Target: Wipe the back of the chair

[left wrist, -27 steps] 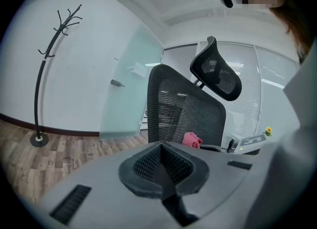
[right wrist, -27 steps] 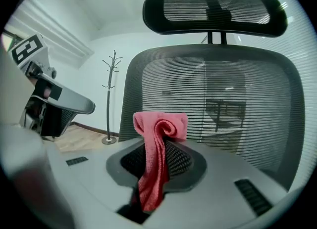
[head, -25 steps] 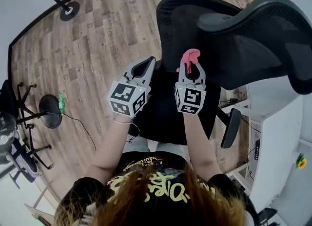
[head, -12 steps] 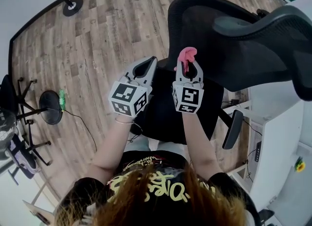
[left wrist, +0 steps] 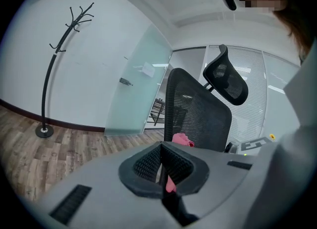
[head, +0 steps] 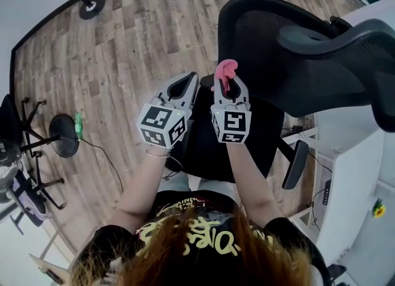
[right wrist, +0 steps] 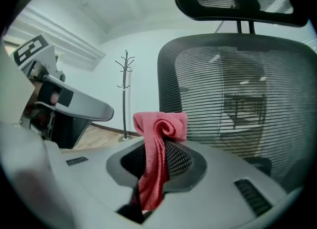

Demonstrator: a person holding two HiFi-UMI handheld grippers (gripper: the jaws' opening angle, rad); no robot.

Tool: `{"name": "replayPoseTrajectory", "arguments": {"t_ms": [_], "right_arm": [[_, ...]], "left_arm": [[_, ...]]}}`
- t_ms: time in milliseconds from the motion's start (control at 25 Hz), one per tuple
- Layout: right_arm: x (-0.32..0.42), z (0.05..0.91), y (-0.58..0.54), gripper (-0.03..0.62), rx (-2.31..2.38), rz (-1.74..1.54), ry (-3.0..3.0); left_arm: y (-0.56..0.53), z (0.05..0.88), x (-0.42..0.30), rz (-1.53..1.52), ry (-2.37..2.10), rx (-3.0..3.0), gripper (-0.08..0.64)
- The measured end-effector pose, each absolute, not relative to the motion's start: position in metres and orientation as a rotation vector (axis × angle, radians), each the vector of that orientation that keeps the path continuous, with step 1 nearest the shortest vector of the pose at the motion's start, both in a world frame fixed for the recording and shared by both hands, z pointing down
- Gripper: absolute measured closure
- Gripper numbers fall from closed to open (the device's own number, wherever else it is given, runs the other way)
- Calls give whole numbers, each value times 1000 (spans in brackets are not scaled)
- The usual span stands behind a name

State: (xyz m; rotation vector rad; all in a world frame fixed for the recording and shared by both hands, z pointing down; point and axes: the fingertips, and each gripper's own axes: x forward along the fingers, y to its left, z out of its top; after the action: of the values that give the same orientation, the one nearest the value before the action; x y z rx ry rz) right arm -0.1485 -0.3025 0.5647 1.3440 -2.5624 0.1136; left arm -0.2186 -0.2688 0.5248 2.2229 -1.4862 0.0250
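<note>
Backrest first: the chair's mesh back [head: 250,34] stands upright ahead of me and a little to my right, with the headrest [head: 345,50] perched above it on a short stem. In the right gripper view the mesh fills nearly everything beyond the jaws, so I judge the surface lies almost straight along that gripper's line.

My right gripper [head: 228,84] is the nearer of the two to the mesh. Its jaws are pinched on the pink cloth [right wrist: 157,124], which runs up between them and bunches into a rolled wad just past the tips. That wad points at the left part of the backrest and sits close to it. Whether it touches the mesh yet, I cannot tell.

My left gripper [head: 185,83] hovers just beside the right one, farther from the chair, jaws pressed together with nothing that I can make out held in them.

Wiping looks not yet begun. The coming move, I judge, is a short push forward and rightward to press the wad onto the mesh.
</note>
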Motion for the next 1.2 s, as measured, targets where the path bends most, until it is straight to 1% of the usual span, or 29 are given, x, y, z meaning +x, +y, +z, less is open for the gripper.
{"name": "replayPoseTrajectory", "arguments": {"t_ms": [360,640,840,1200], "right_arm": [[-172,562,-294,524,1200,115,-2604],[-161,530,-295,523,1223,56,-2641],[-129,501,-287,525,1274,5,-2655],[-46,461,-262,524,1372,-68,-2653]], "left_arm": [[-270,525,-223,-14,-1486,2196,569],[-277,511,-213,-46,-1482,2205,569],[-278,491,-180,-46,-1449,2263,569],[-267,432,-107,0,-1374,2451,569]]}}
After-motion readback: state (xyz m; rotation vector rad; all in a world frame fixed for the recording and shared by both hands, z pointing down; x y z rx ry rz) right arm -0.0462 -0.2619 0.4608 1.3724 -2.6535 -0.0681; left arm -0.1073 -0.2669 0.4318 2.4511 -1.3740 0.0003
